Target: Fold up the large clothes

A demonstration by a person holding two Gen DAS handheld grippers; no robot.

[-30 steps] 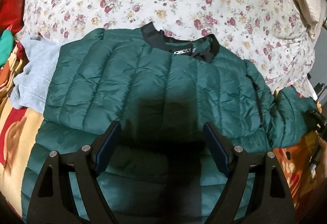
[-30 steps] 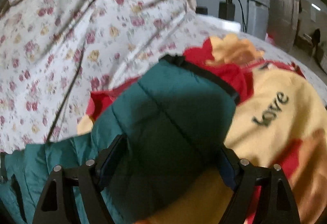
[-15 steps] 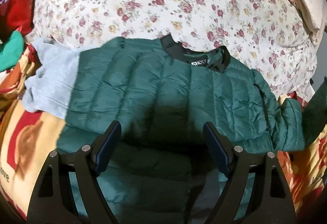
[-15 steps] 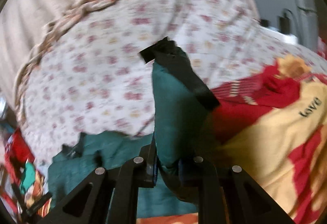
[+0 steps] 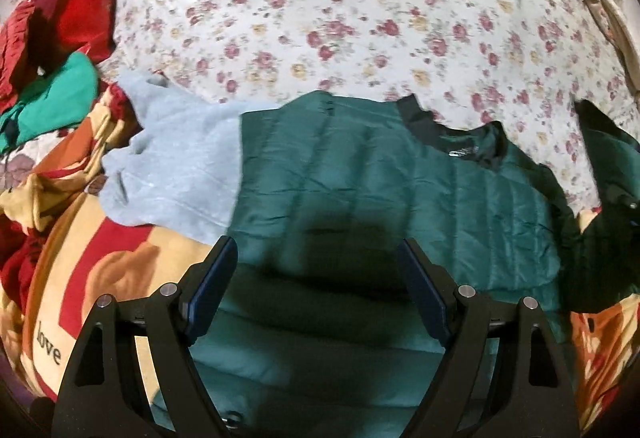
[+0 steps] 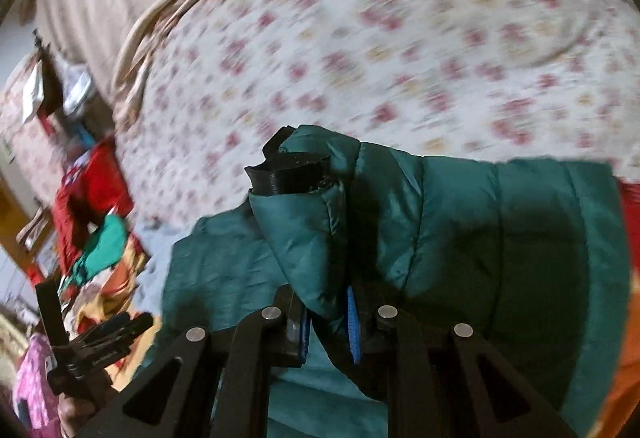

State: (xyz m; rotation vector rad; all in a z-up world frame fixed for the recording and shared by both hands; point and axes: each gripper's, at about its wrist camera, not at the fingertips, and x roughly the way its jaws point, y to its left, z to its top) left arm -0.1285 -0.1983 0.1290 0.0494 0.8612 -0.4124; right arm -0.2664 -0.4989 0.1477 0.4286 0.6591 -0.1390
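Jacket [image 5: 392,198]: green quilted puffer, spread on bed [image 5: 360,10]; likely light, soft, slippery.
Right gripper [image 6: 328,322]: jaws clamped on sleeve [image 6: 320,238], lifted.
Left gripper [image 5: 320,302]: jaws wide, empty, above hem.
Hold: cuff, seams, not mid-panel.

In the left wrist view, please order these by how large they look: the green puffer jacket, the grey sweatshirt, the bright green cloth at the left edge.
1. green puffer jacket, by far the largest, though part lies close under the camera.
2. grey sweatshirt, partly covered by the jacket.
3. bright green cloth, smallest, but farther off and half hidden, so its true size is unsure.
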